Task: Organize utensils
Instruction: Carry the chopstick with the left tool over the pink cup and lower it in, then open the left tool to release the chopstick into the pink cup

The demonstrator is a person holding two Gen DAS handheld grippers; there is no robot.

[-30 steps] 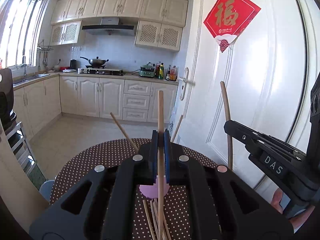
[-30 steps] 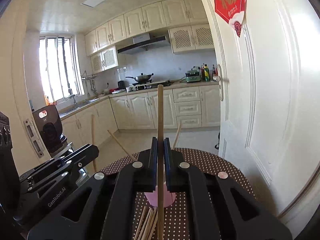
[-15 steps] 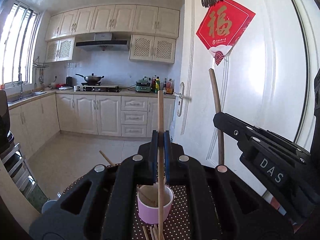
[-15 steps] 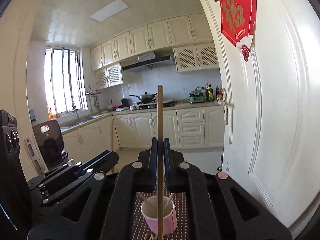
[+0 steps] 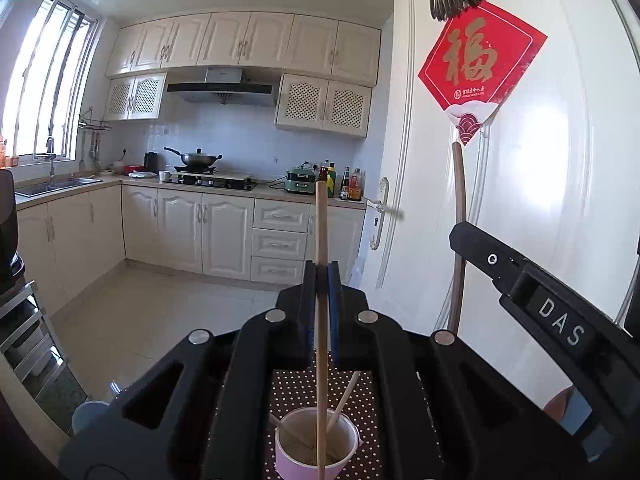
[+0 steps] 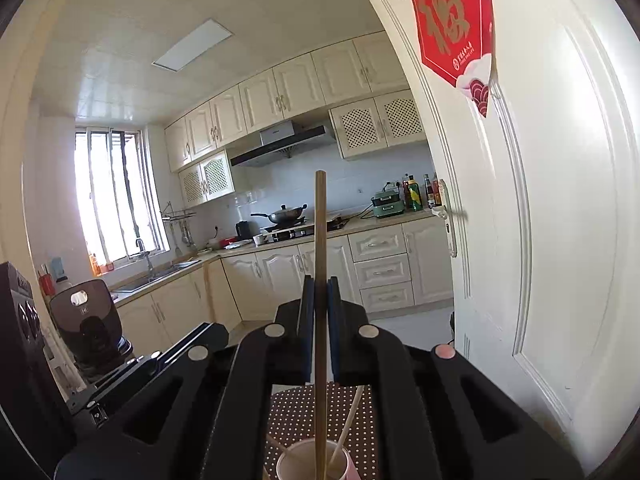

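Left wrist view: your left gripper clamps one chopstick upright above the pink cup;
Right: your right gripper likewise pinches its stick;
Handling: light, stiff, smooth; hold mid-shaft

A pale wooden chopstick stands over a pink cup with a cream inside, on a brown cloth with white dots, beside black grippers with blue pads, cream cabinets, a white door and a red, gold-lettered sign.
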